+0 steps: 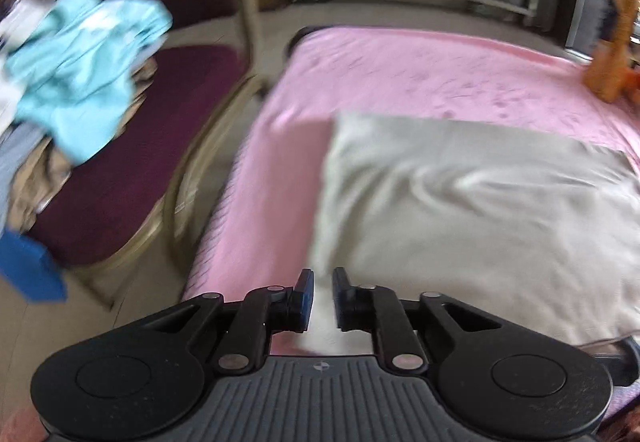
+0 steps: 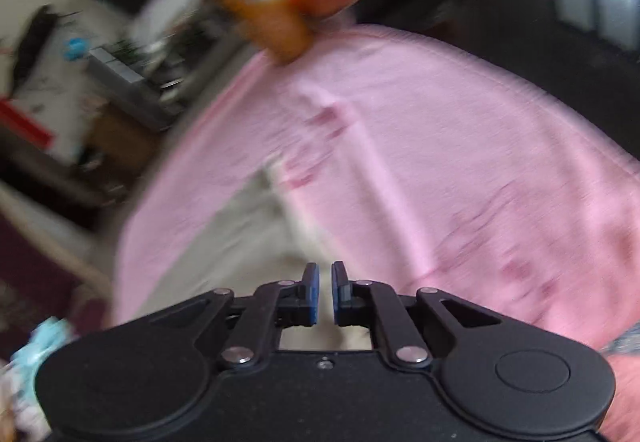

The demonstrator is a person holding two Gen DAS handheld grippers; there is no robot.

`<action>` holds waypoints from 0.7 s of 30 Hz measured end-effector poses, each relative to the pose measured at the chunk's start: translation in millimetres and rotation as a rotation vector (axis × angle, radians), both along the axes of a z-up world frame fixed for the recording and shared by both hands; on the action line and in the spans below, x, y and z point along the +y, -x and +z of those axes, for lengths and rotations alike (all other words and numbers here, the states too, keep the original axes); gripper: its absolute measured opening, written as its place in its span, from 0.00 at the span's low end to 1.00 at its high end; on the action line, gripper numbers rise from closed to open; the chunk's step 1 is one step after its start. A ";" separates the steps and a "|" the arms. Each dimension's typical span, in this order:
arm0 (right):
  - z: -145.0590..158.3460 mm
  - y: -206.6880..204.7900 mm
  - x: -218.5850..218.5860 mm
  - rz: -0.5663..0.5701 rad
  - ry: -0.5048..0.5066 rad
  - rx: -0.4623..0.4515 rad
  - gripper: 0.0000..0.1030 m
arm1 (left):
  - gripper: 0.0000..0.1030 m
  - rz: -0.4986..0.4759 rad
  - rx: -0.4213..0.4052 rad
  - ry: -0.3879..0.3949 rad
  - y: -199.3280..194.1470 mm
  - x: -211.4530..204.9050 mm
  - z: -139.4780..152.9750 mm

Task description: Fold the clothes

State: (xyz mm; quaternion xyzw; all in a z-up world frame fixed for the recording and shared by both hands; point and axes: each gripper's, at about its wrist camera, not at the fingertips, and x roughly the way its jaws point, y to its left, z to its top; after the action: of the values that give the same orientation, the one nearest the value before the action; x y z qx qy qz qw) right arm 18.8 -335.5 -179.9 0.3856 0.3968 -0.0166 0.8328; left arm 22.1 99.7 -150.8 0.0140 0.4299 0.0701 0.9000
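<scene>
Two narrowly parted blue pads are seen on the left gripper [image 1: 321, 300], nothing clamped; a flat beige cloth [image 1: 472, 210] is spread ahead-right on pink bedding [image 1: 400, 70]. Right gripper [image 2: 325, 292]: likewise released, cloth [image 2: 224, 242] ahead-left.

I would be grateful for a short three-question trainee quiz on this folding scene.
1. True or false: the beige garment lies on the pink blanket.
2. Where is the light blue garment? A) on the pile on the maroon chair; B) under the beige garment; C) in the left gripper.
3. What orange thing stands at the blanket's far right corner in the left wrist view?

Key: 1 true; 2 A; 3 an orange soft toy.
</scene>
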 end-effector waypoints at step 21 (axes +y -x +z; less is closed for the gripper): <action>-20.5 11.2 0.5 -0.184 0.149 0.171 0.12 | 0.23 -0.006 0.071 0.005 13.3 -5.0 -15.7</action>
State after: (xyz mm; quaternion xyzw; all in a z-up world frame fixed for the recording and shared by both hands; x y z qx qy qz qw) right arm 7.6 -335.0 -200.4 0.3547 0.4268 -0.1551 0.8173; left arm 8.8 94.7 -166.5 0.0156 0.4616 0.0660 0.8845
